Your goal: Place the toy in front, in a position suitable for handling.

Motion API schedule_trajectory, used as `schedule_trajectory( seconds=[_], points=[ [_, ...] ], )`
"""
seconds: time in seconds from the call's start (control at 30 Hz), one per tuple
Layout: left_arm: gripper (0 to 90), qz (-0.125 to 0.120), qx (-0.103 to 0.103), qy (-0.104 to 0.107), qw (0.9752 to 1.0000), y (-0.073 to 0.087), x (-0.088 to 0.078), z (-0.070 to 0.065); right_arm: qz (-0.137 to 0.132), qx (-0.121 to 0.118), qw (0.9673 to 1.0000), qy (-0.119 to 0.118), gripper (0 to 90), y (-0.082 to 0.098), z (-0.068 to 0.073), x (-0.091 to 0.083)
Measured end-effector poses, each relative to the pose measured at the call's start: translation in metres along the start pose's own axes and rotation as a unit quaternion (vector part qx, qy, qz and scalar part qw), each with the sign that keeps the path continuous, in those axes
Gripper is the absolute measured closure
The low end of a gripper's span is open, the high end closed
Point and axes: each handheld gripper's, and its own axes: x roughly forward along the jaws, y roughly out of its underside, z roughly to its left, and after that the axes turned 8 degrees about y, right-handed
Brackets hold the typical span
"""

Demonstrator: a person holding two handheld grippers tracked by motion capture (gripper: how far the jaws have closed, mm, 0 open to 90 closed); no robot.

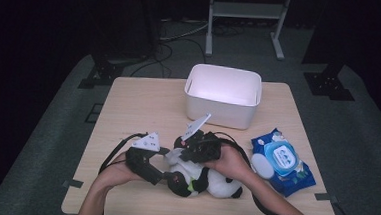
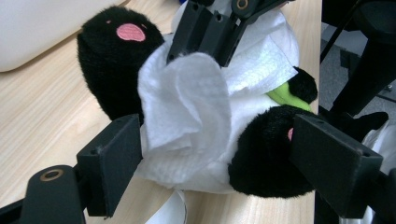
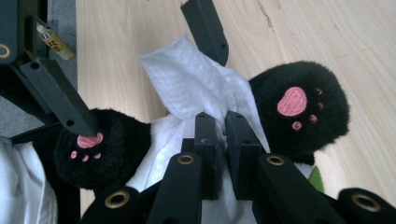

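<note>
Right gripper view: right tongs pinching white textured wipe; left tongs spread around black-and-white plush panda, near worktop front edge. Soft, light; best gripped by body.

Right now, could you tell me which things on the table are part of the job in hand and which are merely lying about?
In use:
- panda plush toy, lying on the table
- white wet wipe, pinched by the right gripper against the toy
- left gripper, open around the toy's feet

Lying about:
- white bin
- blue wet-wipe pack
- small white oval item beside the pack
</note>
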Motion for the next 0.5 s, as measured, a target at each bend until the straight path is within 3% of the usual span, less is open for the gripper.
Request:
schedule_trajectory(
  seconds=[0.1,0.37,0.5],
  points=[
    [16.0,0.0,-0.004,0.001,1.0,0.001,0.0,0.001,-0.006,-0.006,0.9999,0.009,83.3,-0.003,-0.001,-0.003],
    [16.0,0.001,-0.011,0.013,0.9999,0.002,0.004,0.001,-0.046,0.01,0.9981,0.041,83.4,-0.016,-0.015,-0.015],
    [16.1,0.003,-0.012,0.006,0.9999,0.003,0.002,0.002,-0.041,0.01,0.9978,0.051,83.4,-0.024,-0.02,-0.008]
  ],
)
